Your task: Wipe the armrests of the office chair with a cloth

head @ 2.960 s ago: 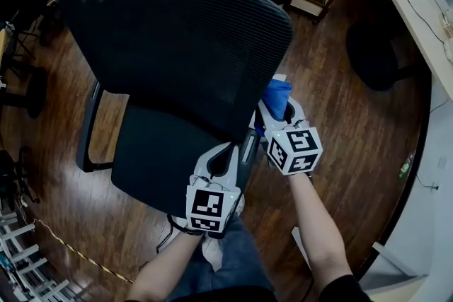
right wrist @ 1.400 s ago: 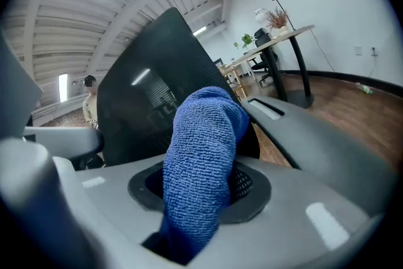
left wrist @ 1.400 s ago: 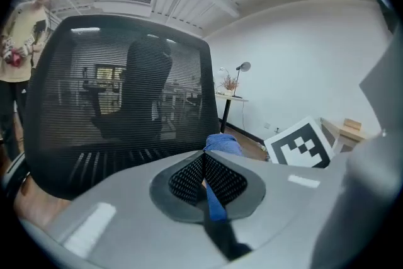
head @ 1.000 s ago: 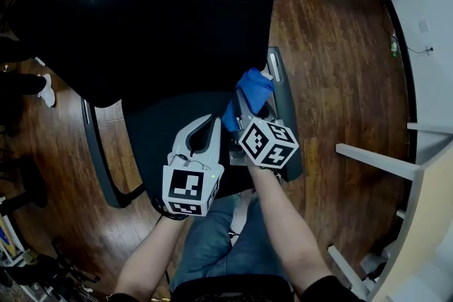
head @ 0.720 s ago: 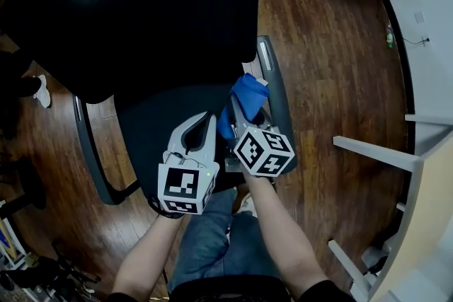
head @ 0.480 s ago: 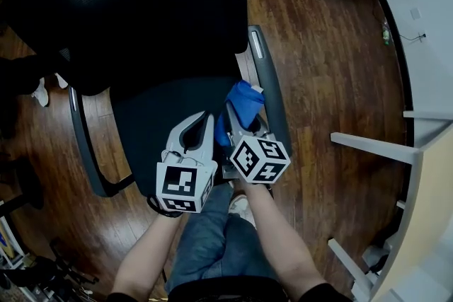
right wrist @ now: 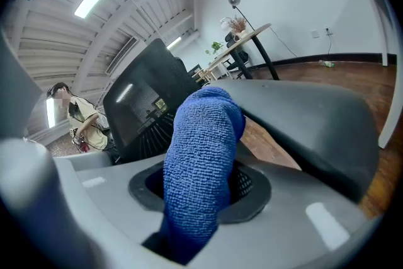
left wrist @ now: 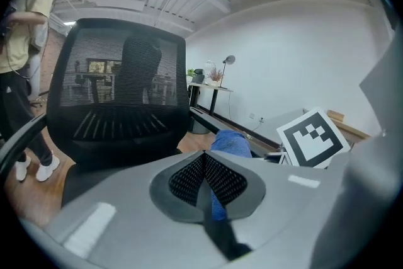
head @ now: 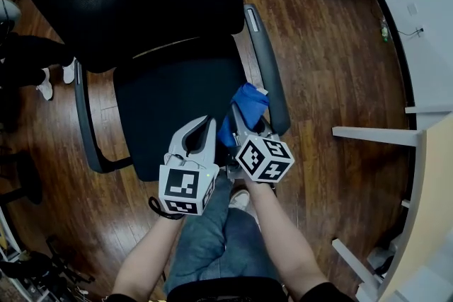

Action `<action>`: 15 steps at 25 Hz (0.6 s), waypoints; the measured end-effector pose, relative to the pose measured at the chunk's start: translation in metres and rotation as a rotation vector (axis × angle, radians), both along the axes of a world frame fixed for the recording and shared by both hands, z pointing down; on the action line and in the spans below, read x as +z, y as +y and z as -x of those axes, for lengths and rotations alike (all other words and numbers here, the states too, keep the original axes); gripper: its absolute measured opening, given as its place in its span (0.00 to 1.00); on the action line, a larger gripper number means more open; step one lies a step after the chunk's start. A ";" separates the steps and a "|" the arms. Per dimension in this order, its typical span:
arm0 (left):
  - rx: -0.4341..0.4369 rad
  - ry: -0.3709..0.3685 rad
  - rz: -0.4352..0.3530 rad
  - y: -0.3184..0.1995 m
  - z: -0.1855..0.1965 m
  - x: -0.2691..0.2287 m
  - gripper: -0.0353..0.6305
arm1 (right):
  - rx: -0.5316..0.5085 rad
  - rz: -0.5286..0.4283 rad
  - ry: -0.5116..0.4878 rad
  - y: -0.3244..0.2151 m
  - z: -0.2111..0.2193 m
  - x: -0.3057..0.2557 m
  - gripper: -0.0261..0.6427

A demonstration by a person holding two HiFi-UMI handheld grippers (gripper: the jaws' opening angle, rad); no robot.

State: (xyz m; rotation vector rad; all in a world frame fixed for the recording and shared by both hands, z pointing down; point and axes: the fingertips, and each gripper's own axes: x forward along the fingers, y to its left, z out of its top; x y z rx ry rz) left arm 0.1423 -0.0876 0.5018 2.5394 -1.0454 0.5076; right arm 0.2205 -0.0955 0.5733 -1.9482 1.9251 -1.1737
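Dark wooden plank floor point(head: 333, 60) is pictured from above; an office chair point(head: 177, 99) is stood on it at centre; to the chair's left, a pair of white shoes point(head: 47, 85), worn by a standing person, is planted on the boards; to the chair's right, a white furniture frame point(head: 371, 136) is set against the wall; farther right of the chair, a small bottle point(head: 383, 30) is seen lying by the wall.

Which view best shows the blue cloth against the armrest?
Head view: from above, the blue cloth sits at the inner edge of the right armrest, near its front end. The right gripper view shows it close up, clamped in its jaws; the left gripper view catches only a bit past shut jaws.
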 end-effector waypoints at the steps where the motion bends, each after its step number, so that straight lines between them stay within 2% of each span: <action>1: -0.001 0.001 -0.002 0.006 0.001 0.000 0.06 | -0.001 -0.002 -0.001 0.005 0.000 0.001 0.25; 15: -0.024 0.016 0.023 0.087 0.000 0.028 0.06 | -0.068 -0.028 0.020 0.081 0.005 0.022 0.25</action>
